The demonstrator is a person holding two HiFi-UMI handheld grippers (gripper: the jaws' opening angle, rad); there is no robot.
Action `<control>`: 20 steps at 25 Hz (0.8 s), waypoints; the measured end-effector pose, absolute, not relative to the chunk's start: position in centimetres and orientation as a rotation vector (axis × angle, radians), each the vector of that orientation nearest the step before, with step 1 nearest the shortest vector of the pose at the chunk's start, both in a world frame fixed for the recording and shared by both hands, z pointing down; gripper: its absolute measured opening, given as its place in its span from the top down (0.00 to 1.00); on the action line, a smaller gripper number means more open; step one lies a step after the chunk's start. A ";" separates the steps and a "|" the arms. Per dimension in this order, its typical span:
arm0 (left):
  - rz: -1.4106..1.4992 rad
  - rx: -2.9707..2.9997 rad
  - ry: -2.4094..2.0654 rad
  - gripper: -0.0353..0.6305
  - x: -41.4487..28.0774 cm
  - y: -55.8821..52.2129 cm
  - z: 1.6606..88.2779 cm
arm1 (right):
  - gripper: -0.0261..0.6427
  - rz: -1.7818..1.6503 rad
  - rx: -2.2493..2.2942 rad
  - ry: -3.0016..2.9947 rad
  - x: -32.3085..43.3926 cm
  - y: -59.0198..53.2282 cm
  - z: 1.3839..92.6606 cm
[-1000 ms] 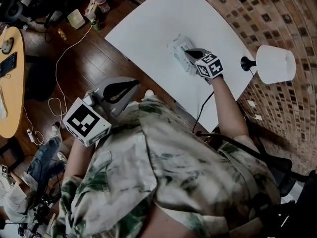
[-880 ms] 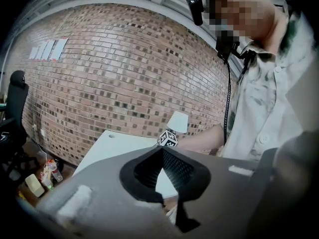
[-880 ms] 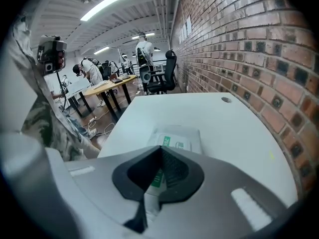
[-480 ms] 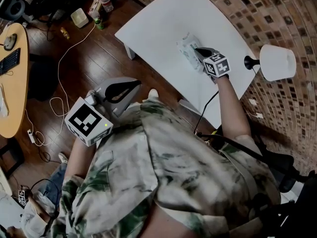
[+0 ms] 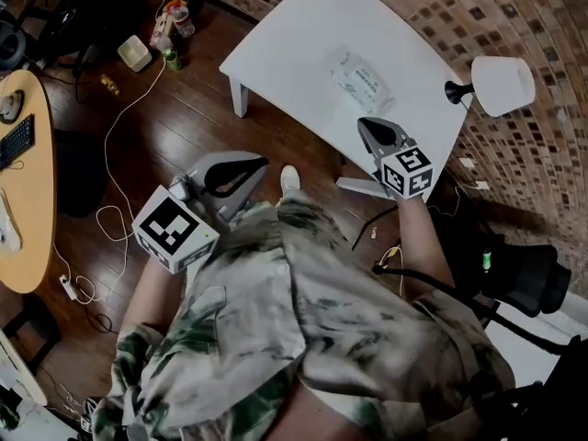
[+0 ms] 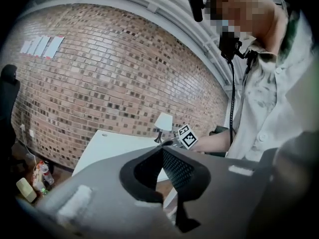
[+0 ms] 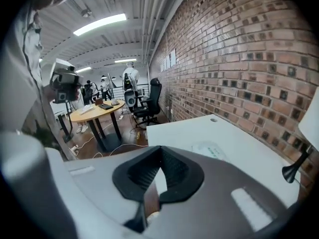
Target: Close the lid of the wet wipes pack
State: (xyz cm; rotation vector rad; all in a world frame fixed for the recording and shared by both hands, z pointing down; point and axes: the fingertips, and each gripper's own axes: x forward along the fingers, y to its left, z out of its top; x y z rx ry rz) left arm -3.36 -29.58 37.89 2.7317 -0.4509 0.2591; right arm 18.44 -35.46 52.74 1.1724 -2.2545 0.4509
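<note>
Wet wipes pack [image 5: 360, 79] looks shut; the 2 grippers, right gripper [image 5: 370, 124] near it and left gripper [image 5: 257, 162] well off, are pressed together and empty, with only a check likely left.

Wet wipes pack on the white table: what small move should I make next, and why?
Probably just a check: bring the right gripper over the wet wipes pack and look at the lid. The pack lies flat on the table, no flap visibly raised, and the gripper, shut and empty, hangs clear of it. Press only if the lid sits proud.
</note>
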 end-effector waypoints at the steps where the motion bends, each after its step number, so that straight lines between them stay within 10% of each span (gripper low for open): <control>1: 0.258 2.732 -0.427 0.95 -3.7 -29.2 38.1 | 0.96 0.450 1.189 -2.269 17.3 -33.9 51.8; 20: 0.296 2.783 -0.345 0.95 0.4 -17.1 38.7 | 0.96 0.209 1.131 -2.543 10.3 -13.6 40.3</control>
